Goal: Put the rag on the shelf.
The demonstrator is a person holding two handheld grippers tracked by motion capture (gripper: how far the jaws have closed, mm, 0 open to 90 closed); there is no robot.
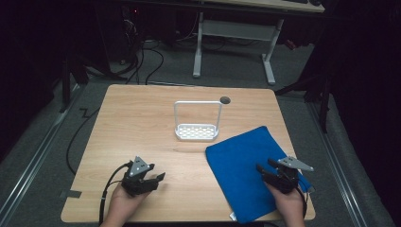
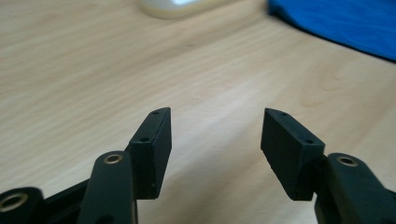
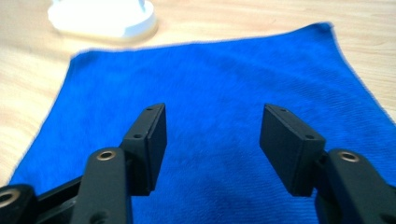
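Both claws, the left claw (image 1: 152,176) and the right claw (image 1: 265,168), stood spread and empty; the flat blue microfibre cloth (image 1: 246,163) lay on the light wooden desk (image 1: 142,127) under the right one. A shallow pinch would likely have slipped off, or dragged it into the white wire-handled rack (image 1: 197,123).

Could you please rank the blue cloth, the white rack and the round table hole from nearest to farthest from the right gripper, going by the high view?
From the right gripper:
1. Blue cloth, directly beneath it.
2. White rack, mid-table, farther back.
3. Round hole, near the far edge.
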